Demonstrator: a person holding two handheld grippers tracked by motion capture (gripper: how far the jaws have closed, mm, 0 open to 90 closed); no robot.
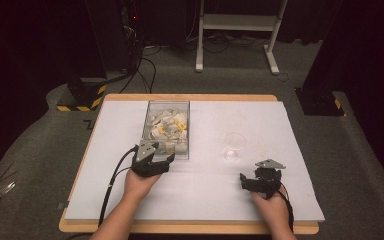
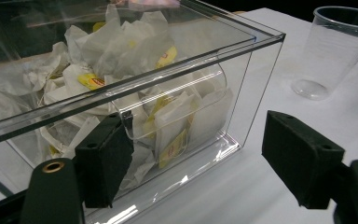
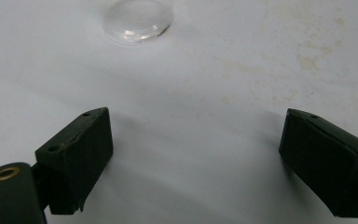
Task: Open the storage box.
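The left gripper (image 1: 156,161) is hovering open-jawed at the clear plastic box of teabags (image 1: 166,127), while the right gripper (image 1: 259,181) is waiting open and empty-jawed near the clear plastic cup (image 1: 233,144).

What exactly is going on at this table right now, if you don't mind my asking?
A person sits at a white table with a two-jaw gripper in each hand. The left gripper is at the near end of a clear plastic box full of tea bags, its jaws apart and nothing between them yet. The right gripper rests open on the table, a little nearer than an empty clear plastic cup that stands upright to the right of the box. No tea bag is out of the box.
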